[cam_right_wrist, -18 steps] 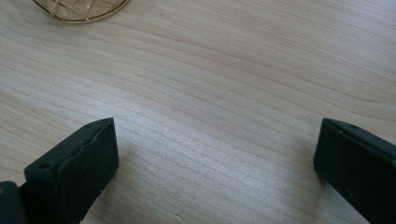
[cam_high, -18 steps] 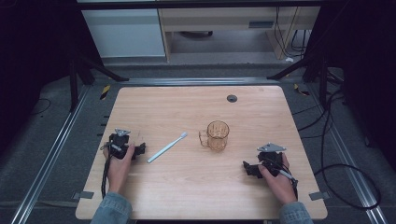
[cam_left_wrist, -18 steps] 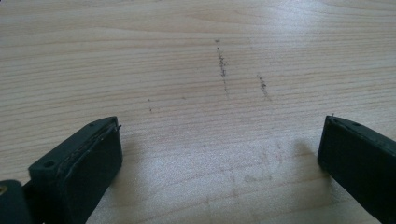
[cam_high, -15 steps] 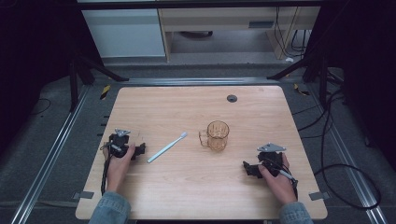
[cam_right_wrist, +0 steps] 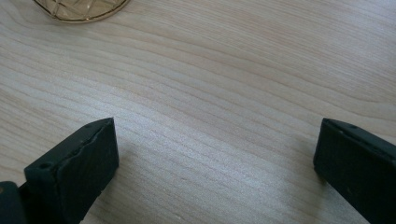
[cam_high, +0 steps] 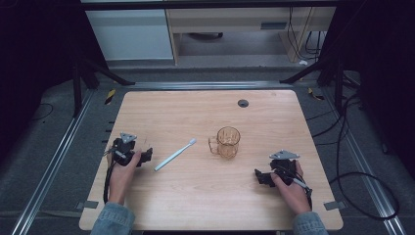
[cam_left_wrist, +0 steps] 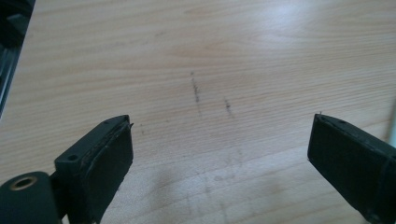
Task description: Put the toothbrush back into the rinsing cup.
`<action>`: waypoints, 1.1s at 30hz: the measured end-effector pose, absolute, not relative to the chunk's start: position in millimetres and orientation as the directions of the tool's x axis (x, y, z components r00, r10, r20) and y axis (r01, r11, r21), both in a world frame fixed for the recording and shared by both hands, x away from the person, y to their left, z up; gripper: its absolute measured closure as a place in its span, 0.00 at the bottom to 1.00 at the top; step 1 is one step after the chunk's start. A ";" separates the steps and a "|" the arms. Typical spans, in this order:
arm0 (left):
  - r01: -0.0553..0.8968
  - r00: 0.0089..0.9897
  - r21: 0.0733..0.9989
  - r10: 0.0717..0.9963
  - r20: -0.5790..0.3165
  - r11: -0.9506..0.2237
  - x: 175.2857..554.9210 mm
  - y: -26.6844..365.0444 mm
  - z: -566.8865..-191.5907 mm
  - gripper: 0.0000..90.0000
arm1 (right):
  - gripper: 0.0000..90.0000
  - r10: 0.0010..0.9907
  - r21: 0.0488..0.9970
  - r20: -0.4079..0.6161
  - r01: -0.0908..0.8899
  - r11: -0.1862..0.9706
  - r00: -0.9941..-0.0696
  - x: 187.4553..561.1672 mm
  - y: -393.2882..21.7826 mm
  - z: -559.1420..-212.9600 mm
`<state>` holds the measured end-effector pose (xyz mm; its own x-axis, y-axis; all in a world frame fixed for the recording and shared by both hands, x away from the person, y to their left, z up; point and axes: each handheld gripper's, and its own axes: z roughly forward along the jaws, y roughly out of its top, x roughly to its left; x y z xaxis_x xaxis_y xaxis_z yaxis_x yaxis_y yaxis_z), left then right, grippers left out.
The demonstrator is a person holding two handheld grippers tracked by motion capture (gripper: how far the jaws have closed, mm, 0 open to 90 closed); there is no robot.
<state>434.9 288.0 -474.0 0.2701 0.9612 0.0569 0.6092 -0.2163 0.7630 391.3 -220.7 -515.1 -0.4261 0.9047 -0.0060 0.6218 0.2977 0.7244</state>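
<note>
Toothbrush beside left gripper — jaws apart.

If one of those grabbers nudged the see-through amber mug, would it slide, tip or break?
The amber mug stands upright on the smooth wooden table, squat and wide, so a low push would probably slide it rather than tip it. It looks empty, hence likely light. Whether it is glass or plastic is unclear; if glass, it could crack when knocked.

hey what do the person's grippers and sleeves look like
Both grippers, left and right, are black, each topped by a grey three-cornered plate and trailing a black cable. The jaws are flat, black blocks with dark pads. The sleeves are blue denim.
</note>
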 end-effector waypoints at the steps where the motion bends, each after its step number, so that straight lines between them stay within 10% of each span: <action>1: 0.597 0.270 0.772 0.961 0.063 -0.218 432.6 287.2 -469.9 0.09 | 0.00 0.905 0.725 -0.005 0.622 0.297 -0.426 391.3 -220.6 -515.1; 15: 0.546 0.366 0.769 0.920 0.137 -0.332 426.0 269.1 -429.1 0.07 | 0.00 0.908 0.725 -0.005 0.624 0.292 -0.420 391.6 -219.9 -515.1; 33: 0.645 0.587 0.454 0.779 0.221 -0.615 449.7 221.9 -414.2 0.10 | 0.00 0.907 0.725 -0.007 0.622 0.294 -0.421 391.7 -220.0 -515.2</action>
<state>449.7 221.9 -414.2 0.5868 0.7790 0.2211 0.6449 -0.6147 0.4541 391.7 -220.0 -515.2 -0.4206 0.9072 -0.0070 0.6224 0.2942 0.7253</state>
